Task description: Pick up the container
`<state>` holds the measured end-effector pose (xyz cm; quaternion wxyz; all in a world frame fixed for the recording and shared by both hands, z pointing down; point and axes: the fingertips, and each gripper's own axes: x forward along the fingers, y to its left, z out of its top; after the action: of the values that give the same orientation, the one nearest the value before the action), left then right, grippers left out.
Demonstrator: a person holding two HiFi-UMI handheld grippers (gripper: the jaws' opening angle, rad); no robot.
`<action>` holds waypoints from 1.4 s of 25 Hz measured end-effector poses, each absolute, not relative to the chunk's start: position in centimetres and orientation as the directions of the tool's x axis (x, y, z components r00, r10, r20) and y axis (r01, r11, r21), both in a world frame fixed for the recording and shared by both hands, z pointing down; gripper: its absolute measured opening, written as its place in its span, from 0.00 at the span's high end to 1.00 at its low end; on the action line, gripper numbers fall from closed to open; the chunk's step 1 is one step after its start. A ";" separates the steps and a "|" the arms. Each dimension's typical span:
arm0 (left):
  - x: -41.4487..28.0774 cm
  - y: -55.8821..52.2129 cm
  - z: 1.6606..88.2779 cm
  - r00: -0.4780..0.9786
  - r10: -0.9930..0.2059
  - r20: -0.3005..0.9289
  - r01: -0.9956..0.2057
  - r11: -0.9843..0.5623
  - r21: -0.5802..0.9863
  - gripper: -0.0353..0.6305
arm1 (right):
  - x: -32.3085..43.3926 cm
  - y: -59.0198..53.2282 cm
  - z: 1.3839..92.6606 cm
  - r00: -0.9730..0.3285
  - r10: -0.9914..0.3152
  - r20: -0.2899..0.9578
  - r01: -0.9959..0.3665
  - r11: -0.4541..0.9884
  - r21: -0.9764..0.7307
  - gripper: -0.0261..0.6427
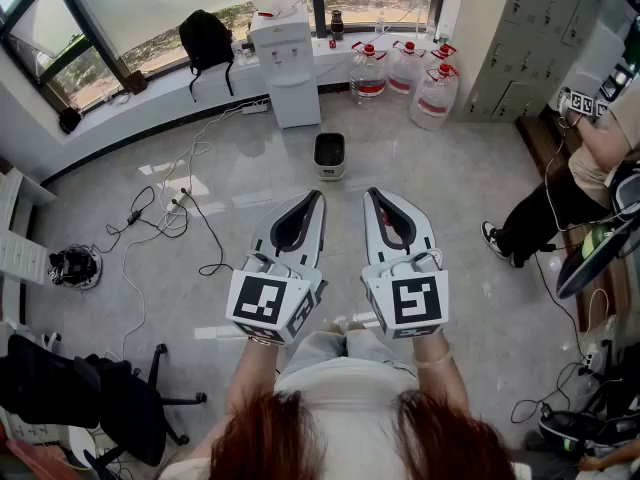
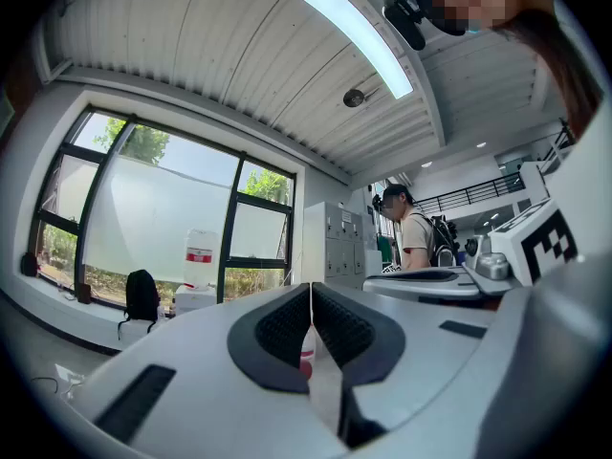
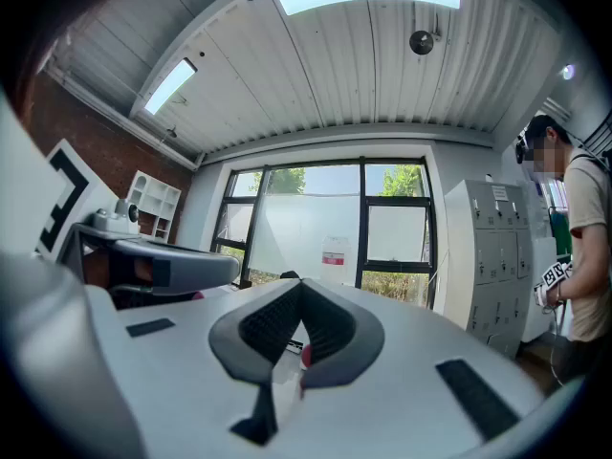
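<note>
Small dark square container (image 1: 329,155), pale rim, upright on grey floor (image 1: 250,183) far ahead, left hand-held gripper (image 1: 317,195) and right hand-held gripper (image 1: 370,193) clenched, empty

Room layout ahead of the two held grippers

The left gripper (image 1: 316,198) and right gripper (image 1: 373,195) hung side by side, apart, above the floor (image 1: 450,178). Beyond them the container (image 1: 329,155) stood on the floor, well apart from both. Behind it the water dispenser (image 1: 287,68) stood against the window ledge (image 1: 150,93), with water jugs (image 1: 434,96) to its right and a backpack (image 1: 205,38) on the ledge to its left. Lockers (image 1: 530,28) lined the right wall. Cables (image 1: 150,218) lay at left, with a chair (image 1: 100,398) nearer.
</note>
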<state>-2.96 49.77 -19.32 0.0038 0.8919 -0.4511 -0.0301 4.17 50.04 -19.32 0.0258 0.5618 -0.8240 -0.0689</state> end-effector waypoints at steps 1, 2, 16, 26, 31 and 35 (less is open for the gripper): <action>-2.9 49.7 -19.1 0.591 -0.805 -0.050 -0.805 -0.593 0.036 0.92 | 4.1 50.0 -19.2 -0.370 -0.928 -0.040 -0.922 0.361 0.137 0.93; -2.8 49.7 -19.0 0.591 -0.805 -0.049 -0.804 -0.593 0.038 0.91 | 4.2 50.0 -19.2 -0.371 -0.928 -0.046 -0.923 0.362 0.132 0.93; 0.2 45.5 -18.3 0.535 -0.844 -0.044 -0.843 -0.536 0.040 0.92 | 8.3 46.4 -19.4 -0.408 -0.908 -0.092 -0.911 0.398 0.108 0.93; 1.5 41.2 -17.1 0.503 -0.864 -0.006 -0.864 -0.503 0.033 0.91 | 9.5 41.3 -17.9 -0.434 -0.898 -0.073 -0.900 0.430 0.071 0.93; 1.4 38.3 -16.2 0.505 -0.863 -0.009 -0.863 -0.505 0.032 0.91 | 9.2 38.3 -16.5 -0.427 -0.902 -0.057 -0.904 0.424 0.057 0.93; 0.7 35.0 -15.6 0.522 -0.853 -0.012 -0.852 -0.522 0.036 0.91 | 8.3 35.2 -15.8 -0.425 -0.904 -0.039 -0.905 0.425 0.029 0.93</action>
<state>0.75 35.05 -15.64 0.0131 0.8723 -0.4886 -0.0139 8.31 35.18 -15.79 -0.0086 0.5359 -0.8439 -0.0225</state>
